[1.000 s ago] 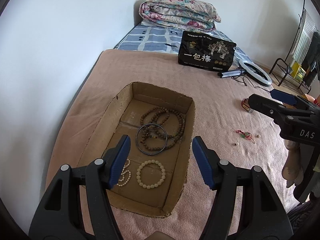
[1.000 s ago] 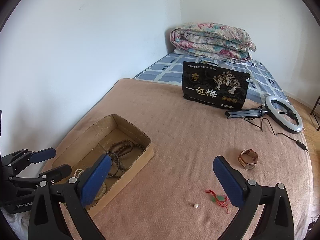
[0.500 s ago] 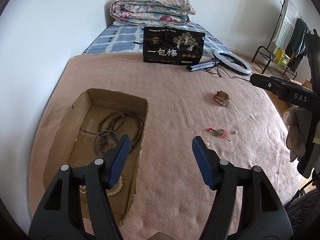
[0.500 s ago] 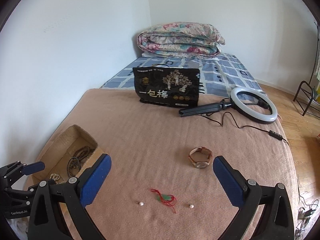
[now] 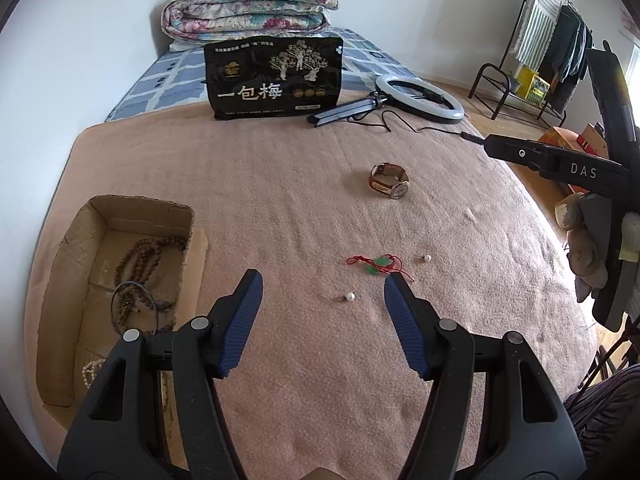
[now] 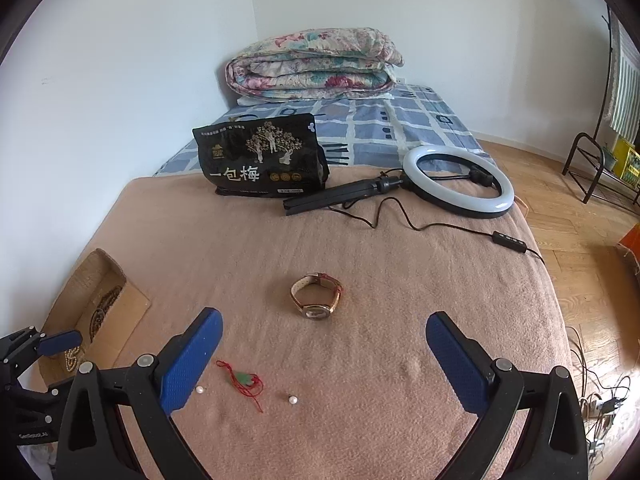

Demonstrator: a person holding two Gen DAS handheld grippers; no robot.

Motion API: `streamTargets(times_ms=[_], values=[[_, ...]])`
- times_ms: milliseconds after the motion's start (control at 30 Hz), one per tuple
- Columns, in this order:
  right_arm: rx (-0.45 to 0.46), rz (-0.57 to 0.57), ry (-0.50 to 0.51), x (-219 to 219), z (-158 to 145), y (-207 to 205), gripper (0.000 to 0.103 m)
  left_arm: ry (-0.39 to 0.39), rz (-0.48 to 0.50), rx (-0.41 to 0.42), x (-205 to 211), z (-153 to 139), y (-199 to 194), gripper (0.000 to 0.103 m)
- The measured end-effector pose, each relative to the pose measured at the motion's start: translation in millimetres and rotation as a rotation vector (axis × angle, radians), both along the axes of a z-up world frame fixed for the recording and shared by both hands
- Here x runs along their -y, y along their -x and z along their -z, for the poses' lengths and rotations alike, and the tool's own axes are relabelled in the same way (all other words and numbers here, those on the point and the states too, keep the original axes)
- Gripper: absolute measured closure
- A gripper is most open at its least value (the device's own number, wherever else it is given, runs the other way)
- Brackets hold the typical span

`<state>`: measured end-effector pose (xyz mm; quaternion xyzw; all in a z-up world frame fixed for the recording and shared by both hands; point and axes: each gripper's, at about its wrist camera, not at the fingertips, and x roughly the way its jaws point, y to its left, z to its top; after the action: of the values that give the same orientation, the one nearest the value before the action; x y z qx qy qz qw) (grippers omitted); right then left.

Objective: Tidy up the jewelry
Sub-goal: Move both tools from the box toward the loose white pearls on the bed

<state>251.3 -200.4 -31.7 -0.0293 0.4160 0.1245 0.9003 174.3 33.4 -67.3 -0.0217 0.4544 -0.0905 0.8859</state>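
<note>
The cardboard box (image 5: pixel 120 216) is partly hidden behind the left gripper (image 5: pixel 323 300). Both the left gripper and the right gripper (image 6: pixel 324 344) hover above the blanket (image 5: pixel 280 184), jaws apart and empty.

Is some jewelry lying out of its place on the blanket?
Yes. A watch, a red cord charm and two pearls lie loose on the blanket, outside the cardboard box that holds the bead strings.

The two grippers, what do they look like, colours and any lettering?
Both the left gripper and the right gripper have matte black plastic frames with silver rivets and textured blue fingers. The right one's side reads "DAS" in white; no cables show.
</note>
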Motion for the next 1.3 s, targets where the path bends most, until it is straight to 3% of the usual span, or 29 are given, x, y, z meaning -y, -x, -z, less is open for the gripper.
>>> streamTargets(times_ms=[333, 500, 700, 833, 900, 1300], values=[[-0.032, -0.08, 0.024, 12, 38, 9, 0.003, -0.017, 0.034, -0.063, 29, 39, -14, 0.058], [-0.048, -0.148, 0.055, 6, 59, 17, 0.015, -0.024, 0.04, -0.088, 38, 56, -21, 0.067], [-0.102, -0.202, 0.022, -1, 84, 21, 0.031, -0.036, 0.057, -0.12, 45, 76, -25, 0.074], [-0.119, -0.24, 0.031, -5, 97, 24, 0.034, -0.046, 0.066, -0.137, 47, 85, -28, 0.076], [-0.135, -0.256, 0.034, -8, 102, 25, 0.034, -0.047, 0.065, -0.145, 46, 89, -30, 0.083], [-0.194, -0.282, 0.017, -9, 123, 21, 0.058, -0.056, 0.069, -0.176, 41, 107, -38, 0.084]])
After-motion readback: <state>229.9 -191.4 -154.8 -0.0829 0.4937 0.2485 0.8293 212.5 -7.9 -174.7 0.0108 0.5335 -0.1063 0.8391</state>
